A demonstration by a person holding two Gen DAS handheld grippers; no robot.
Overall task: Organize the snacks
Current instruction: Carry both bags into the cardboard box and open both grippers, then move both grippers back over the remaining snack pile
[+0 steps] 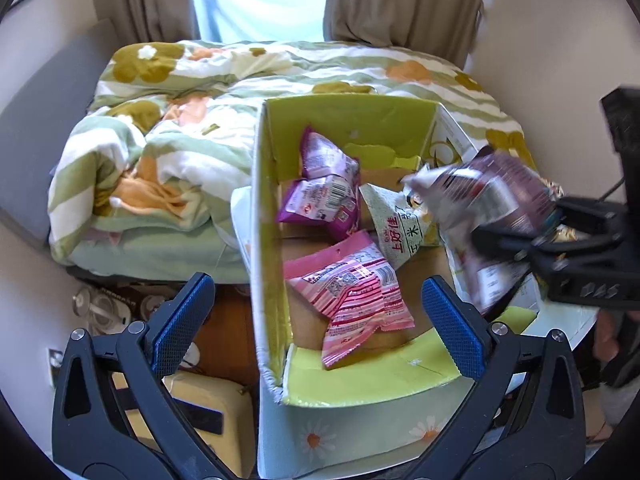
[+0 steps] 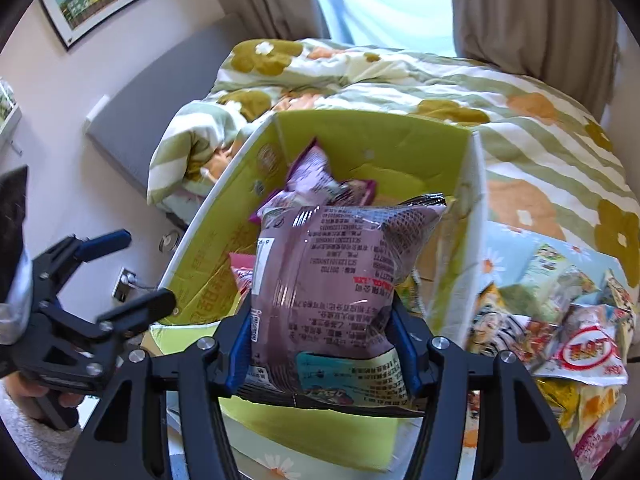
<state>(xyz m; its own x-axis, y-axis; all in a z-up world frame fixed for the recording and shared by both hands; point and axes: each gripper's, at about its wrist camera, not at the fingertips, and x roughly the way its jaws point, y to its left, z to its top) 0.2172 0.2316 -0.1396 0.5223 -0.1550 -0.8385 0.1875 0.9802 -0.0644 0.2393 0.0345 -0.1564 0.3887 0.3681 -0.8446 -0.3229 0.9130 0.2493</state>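
Note:
An open cardboard box (image 1: 272,216) with a lime-green inside stands by the bed; it also shows in the right wrist view (image 2: 208,256). Inside lie purple packets (image 1: 324,196), a pink striped packet (image 1: 356,292) and a pale green packet (image 1: 396,232). My right gripper (image 2: 324,332) is shut on a mauve snack bag (image 2: 340,280) and holds it over the box's right side; the bag appears blurred in the left wrist view (image 1: 492,208). My left gripper (image 1: 316,320) is open and empty over the box's near left wall, also seen in the right wrist view (image 2: 136,268).
A pile of loose snack packets (image 2: 560,320) lies right of the box. A bed with a green floral duvet (image 1: 168,152) lies behind. Curtains and a window are at the back. A yellow object (image 1: 208,408) and a wall socket (image 2: 124,280) are low at the left.

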